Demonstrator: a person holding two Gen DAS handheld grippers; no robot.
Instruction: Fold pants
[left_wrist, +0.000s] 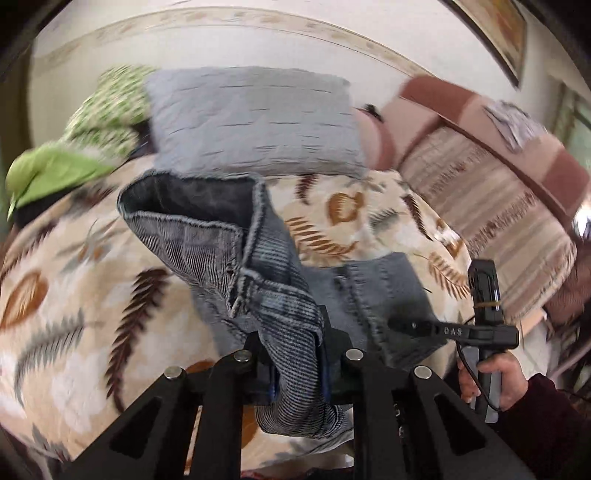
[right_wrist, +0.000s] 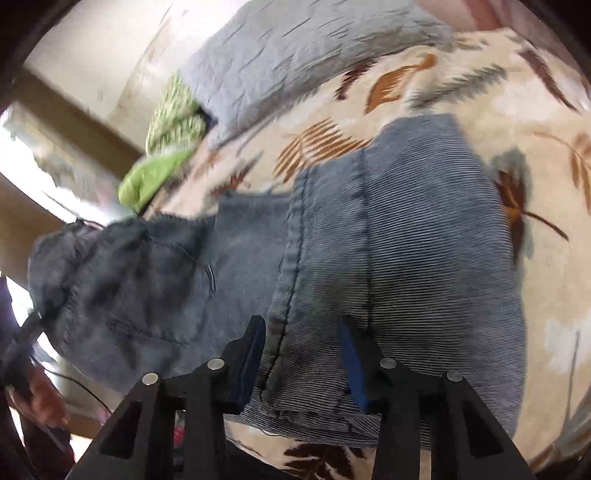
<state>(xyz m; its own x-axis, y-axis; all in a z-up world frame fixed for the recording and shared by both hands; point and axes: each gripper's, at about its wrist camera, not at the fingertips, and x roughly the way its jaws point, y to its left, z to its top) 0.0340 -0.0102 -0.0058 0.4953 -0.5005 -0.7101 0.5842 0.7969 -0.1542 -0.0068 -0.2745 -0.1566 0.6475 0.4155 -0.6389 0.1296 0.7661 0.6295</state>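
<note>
Grey-blue corduroy pants (left_wrist: 229, 251) lie on a bed with a leaf-print blanket (left_wrist: 74, 295). My left gripper (left_wrist: 291, 343) is shut on a bunched edge of the pants and holds it lifted, with the fabric draping over the fingers. In the right wrist view the pants (right_wrist: 424, 240) lie flat in layers on the blanket (right_wrist: 535, 110). My right gripper (right_wrist: 303, 332) is open just above the near edge of the pants, one finger on each side of a seam. The right gripper (left_wrist: 417, 326) also shows in the left wrist view, at the pants' right edge.
A grey pillow (left_wrist: 251, 118) lies at the head of the bed, with green cloths (left_wrist: 62, 166) to its left. A brown striped sofa (left_wrist: 498, 177) stands at the right. The pillow (right_wrist: 295, 48) and green cloths (right_wrist: 162, 147) also show in the right wrist view.
</note>
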